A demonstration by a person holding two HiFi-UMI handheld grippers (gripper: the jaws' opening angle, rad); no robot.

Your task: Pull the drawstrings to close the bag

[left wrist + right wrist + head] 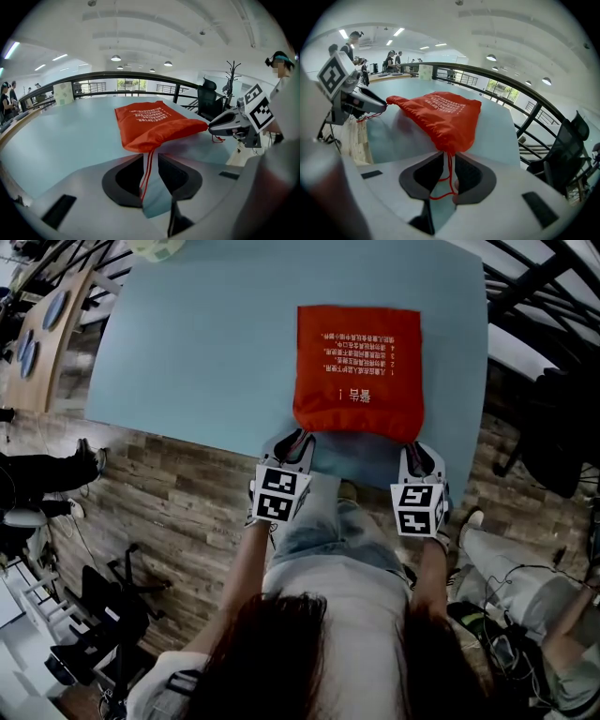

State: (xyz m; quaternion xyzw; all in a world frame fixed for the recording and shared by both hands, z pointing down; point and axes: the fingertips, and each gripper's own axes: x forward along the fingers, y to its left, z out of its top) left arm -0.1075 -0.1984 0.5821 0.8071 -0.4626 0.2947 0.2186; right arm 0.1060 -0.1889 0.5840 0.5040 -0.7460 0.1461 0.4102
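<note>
The orange fabric drawstring bag lies cinched near-side on the pale blue tabletop, left gripper and right gripper both open around its red cords — pulling seems done; next, withdraw without snagging.

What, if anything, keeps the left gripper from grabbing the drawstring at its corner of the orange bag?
Nothing apparent, so probably yes: the left gripper has its jaws apart, and the red drawstring from the orange bag runs right between them.
</note>
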